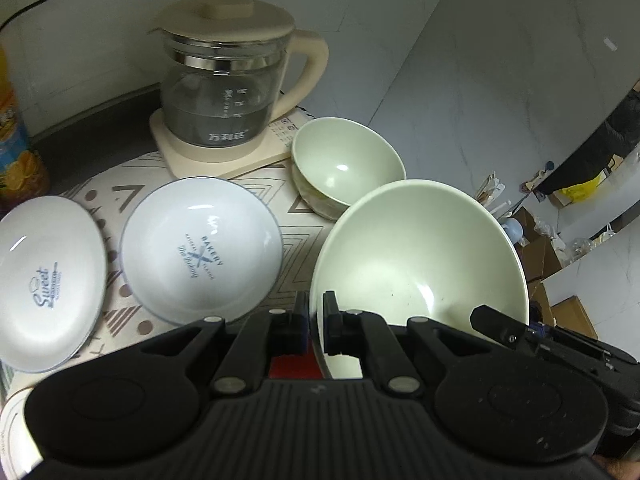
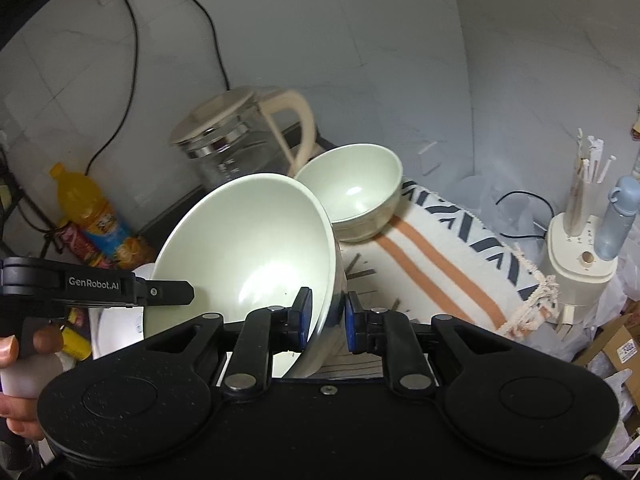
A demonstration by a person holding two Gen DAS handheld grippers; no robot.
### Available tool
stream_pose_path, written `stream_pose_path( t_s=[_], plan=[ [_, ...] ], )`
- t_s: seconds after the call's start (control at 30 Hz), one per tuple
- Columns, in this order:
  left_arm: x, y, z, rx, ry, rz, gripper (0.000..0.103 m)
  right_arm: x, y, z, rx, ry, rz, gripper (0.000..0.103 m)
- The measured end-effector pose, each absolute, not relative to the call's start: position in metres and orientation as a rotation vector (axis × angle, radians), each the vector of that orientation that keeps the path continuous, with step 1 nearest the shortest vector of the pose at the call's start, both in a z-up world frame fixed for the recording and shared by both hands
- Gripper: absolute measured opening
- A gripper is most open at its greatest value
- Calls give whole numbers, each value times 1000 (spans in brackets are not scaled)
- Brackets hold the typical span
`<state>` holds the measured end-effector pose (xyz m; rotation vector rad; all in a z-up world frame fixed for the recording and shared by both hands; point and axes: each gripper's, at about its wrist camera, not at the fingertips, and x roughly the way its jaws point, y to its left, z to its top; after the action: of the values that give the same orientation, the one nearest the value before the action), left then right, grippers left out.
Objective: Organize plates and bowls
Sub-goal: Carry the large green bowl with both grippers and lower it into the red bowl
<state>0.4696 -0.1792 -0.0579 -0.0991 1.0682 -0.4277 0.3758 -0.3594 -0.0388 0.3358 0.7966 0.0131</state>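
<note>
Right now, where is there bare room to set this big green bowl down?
Most room: the striped cloth between the small green bowl and the cream appliance. A narrow strip of mat lies between that bowl and the BAKERY dish. Crowded left: Sweet dish, kettle behind.

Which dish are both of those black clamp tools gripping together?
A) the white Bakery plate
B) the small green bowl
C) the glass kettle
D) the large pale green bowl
D: the left gripper and right gripper each pinch the rim of the large pale green bowl.
</note>
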Motion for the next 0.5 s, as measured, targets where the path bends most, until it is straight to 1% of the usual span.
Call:
stream_pose_path(
  t_s=[0.13, 0.3, 0.5],
  plan=[
    [461, -166, -57, -100, 1084, -407, 5, 372, -344, -36, 299, 801, 47, 18],
    [448, -150, -60, -93, 1096, -387, 5, 370, -329, -40, 277, 849, 93, 19],
    [439, -130, -69, -123, 1138, -349, 6, 370, -311, -48, 250, 912, 140, 23]
  ],
)
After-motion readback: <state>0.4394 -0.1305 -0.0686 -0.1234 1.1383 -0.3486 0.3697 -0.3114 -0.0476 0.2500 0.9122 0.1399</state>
